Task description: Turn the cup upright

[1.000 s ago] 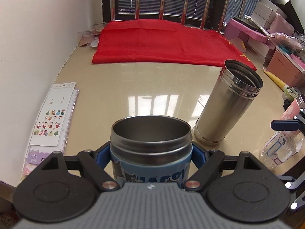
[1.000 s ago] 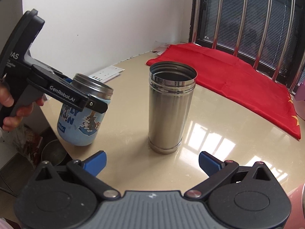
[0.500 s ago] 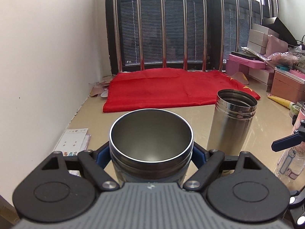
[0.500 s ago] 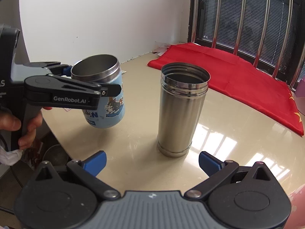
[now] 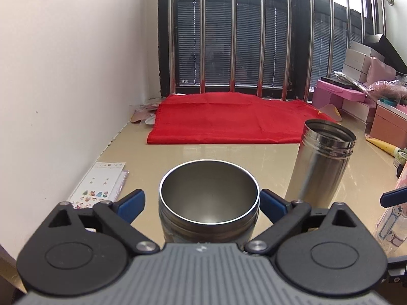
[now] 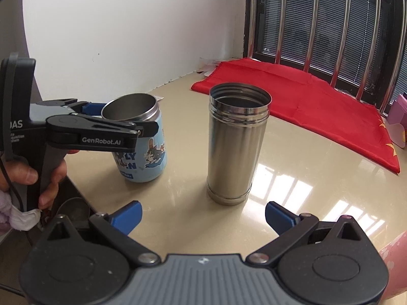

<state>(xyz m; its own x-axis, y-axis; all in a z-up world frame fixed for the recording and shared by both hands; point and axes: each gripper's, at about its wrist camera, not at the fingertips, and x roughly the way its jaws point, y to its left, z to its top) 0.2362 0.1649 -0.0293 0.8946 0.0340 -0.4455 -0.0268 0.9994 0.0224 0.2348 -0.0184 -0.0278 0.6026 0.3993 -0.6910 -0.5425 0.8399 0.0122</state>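
Note:
The blue cartoon cup with a steel rim stands mouth-up on the beige table, leaning slightly. In the left wrist view its open mouth sits between my left gripper's blue pads. My left gripper has opened: there is a gap at the left pad and the right pad is near the rim. It also shows from the side in the right wrist view. My right gripper is open and empty, in front of a tall steel flask.
The steel flask stands upright, right of the cup. A red cloth covers the far table by the barred window. Sticker sheets lie at the left by the wall. A pink bottle and boxes are at the right.
The cup came down from the air, tilted, onto the table and now stands mouth-up. My left gripper's pads have spread away from it. The right gripper stayed open.

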